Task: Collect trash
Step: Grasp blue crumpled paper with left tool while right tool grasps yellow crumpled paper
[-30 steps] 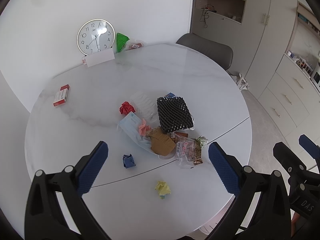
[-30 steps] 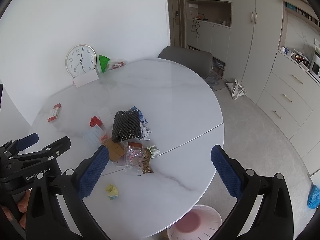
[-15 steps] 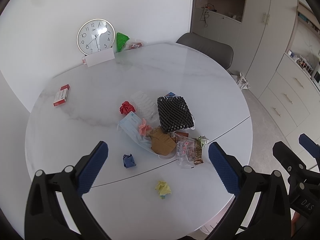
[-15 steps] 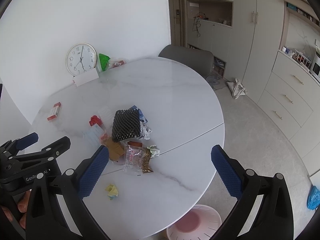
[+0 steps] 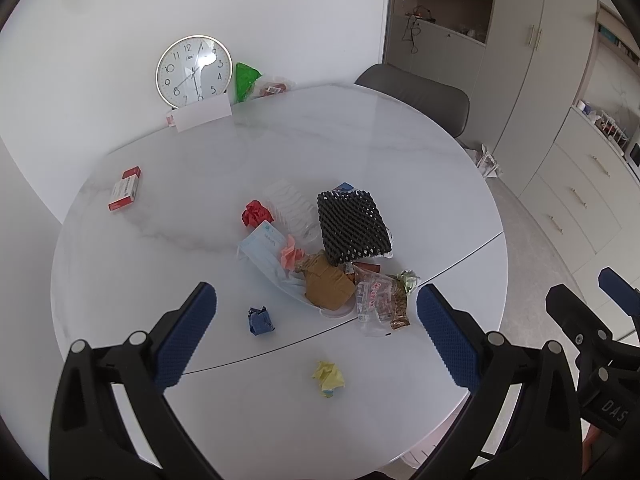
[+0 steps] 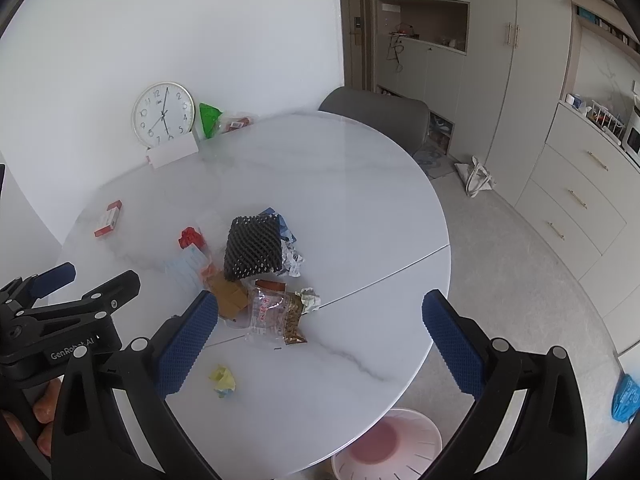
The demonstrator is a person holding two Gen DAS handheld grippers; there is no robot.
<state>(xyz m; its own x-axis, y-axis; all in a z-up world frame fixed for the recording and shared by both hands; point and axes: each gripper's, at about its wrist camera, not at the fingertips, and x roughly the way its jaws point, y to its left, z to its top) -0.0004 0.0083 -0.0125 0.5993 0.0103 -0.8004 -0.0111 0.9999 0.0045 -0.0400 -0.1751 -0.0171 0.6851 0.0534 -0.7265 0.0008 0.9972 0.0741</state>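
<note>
Low in the left wrist view, the left gripper [image 5: 316, 320] hangs above the near edge of the round white table [image 5: 168, 216] with its blue-padded tongs spread wide and nothing between them. The right gripper [image 6: 320, 326] is spread just as wide in its own view, also holding nothing.

Nearest on the table lies a yellow paper wad [image 5: 329, 376], apart from the rest. Only the left wrist view shows the small blue wad [image 5: 261, 320] a little beyond it, left of centre; in the right wrist view a gripper finger covers that spot.

At mid-frame sits the main heap of trash: a clear snack wrapper [image 5: 380, 300], a brown paper piece [image 5: 328, 286], a face mask [image 5: 264, 248], a black foam net [image 5: 352, 230] and a red wad [image 5: 256, 214].

Only the right wrist view shows the pink-and-white bin [image 6: 386, 446] on the floor under the near table rim, at the bottom of the frame.

Farther off, a red-and-white box [image 5: 125, 189] lies at the left, and a wall clock [image 5: 194, 70] stands at the far edge.
</note>
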